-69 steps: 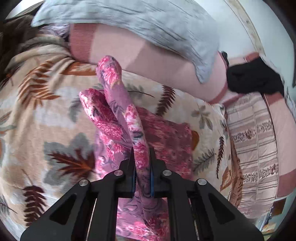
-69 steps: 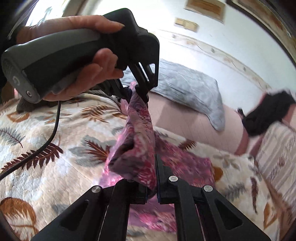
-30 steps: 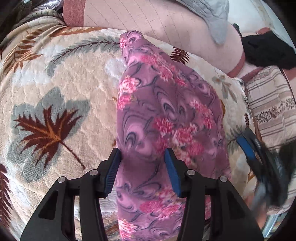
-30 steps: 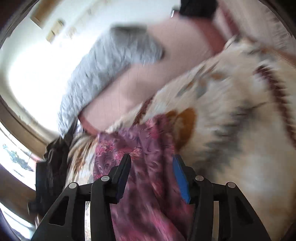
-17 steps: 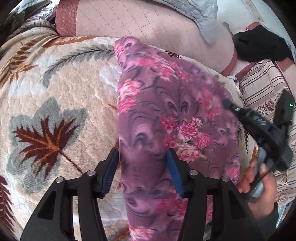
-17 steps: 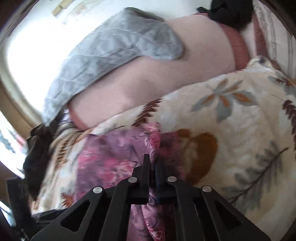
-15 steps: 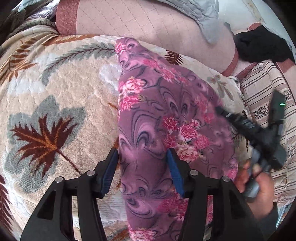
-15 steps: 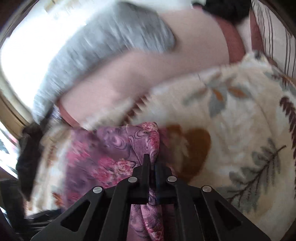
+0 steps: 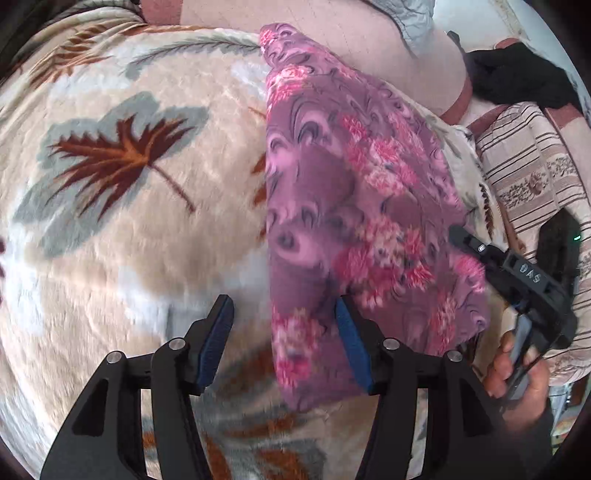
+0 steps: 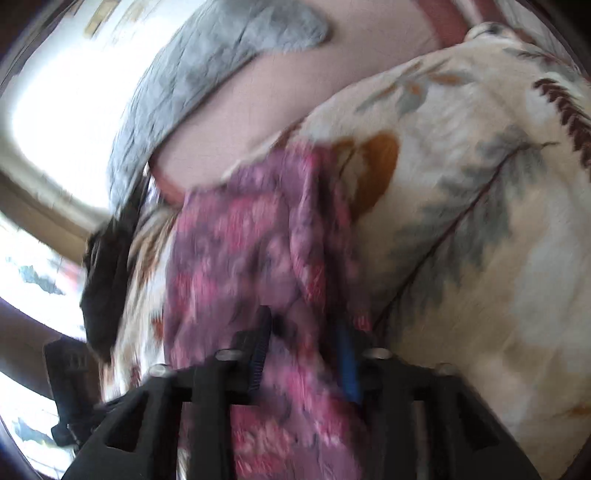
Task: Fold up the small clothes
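A purple floral garment (image 9: 351,192) lies folded lengthways on the leaf-patterned blanket (image 9: 129,240). My left gripper (image 9: 282,306) hovers over its near left edge with jaws opening. The left pad is over bare blanket, the right pad over the cloth, and neither presses. In the right wrist view, which is blurred, the garment (image 10: 251,258) runs between the pads of my right gripper (image 10: 303,321). Those jaws stand apart and are opening, with loose cloth between them. The left wrist view shows the right gripper (image 9: 458,234) at the garment's right edge, held by a hand (image 9: 517,373).
A pink quilted sheet (image 9: 351,22) and a grey pillow (image 10: 207,74) lie beyond the blanket. A black garment (image 9: 517,74) sits at the far right, above a striped cloth (image 9: 528,177). Open blanket (image 10: 480,221) spreads to either side of the garment.
The left gripper slid off towards the garment's left edge and its jaws widened. The right gripper clamped the garment's right edge, pulled it, and its jaws now stand apart again.
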A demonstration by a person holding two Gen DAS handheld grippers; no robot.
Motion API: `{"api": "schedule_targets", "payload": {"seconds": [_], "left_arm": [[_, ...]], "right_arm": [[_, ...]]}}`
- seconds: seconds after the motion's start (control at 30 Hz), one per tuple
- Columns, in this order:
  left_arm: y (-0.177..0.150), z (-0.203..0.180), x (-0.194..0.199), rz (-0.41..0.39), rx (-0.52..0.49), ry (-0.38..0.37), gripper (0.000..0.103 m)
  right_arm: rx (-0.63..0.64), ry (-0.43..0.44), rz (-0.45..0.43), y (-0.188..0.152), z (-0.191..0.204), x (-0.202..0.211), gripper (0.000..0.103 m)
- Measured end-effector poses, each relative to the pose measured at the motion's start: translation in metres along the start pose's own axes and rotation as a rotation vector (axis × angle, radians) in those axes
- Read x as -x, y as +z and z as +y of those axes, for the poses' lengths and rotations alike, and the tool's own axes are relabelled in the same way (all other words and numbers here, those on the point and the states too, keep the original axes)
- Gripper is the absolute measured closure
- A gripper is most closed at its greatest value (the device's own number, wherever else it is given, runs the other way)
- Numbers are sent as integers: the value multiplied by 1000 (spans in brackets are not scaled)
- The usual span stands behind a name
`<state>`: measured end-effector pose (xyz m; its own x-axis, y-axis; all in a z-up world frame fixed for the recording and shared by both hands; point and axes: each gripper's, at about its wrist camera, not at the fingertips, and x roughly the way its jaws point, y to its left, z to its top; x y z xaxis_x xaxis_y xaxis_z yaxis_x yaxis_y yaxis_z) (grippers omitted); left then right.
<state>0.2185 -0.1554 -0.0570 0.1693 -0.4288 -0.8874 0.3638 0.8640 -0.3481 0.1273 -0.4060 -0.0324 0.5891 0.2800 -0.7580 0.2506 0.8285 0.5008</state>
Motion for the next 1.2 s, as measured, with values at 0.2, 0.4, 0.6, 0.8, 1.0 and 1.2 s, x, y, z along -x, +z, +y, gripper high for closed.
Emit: {"api": "schedule_targets", "payload": {"seconds": [0.2, 0.4, 0.6, 0.8, 1.0, 1.2], "left_arm": [[-1, -8, -2, 24, -21, 56, 46], [-10, -18, 19, -15, -54, 67, 46], [-19, -20, 0, 13, -107, 129, 45], [26, -21, 39, -105, -69, 64, 48], [117, -40, 21, -142, -55, 97, 48], [141, -18, -33, -76, 3, 156, 41]], "right_arm": [[73, -184, 55, 7, 3, -11, 93], [24, -67, -54, -12, 4, 42, 70], [64, -179, 21, -44, -14, 22, 87], [82, -116, -163, 12, 17, 51, 80], [102, -106, -181, 72, 46, 0, 78], [111, -197, -147, 96, 42, -65, 78]]}}
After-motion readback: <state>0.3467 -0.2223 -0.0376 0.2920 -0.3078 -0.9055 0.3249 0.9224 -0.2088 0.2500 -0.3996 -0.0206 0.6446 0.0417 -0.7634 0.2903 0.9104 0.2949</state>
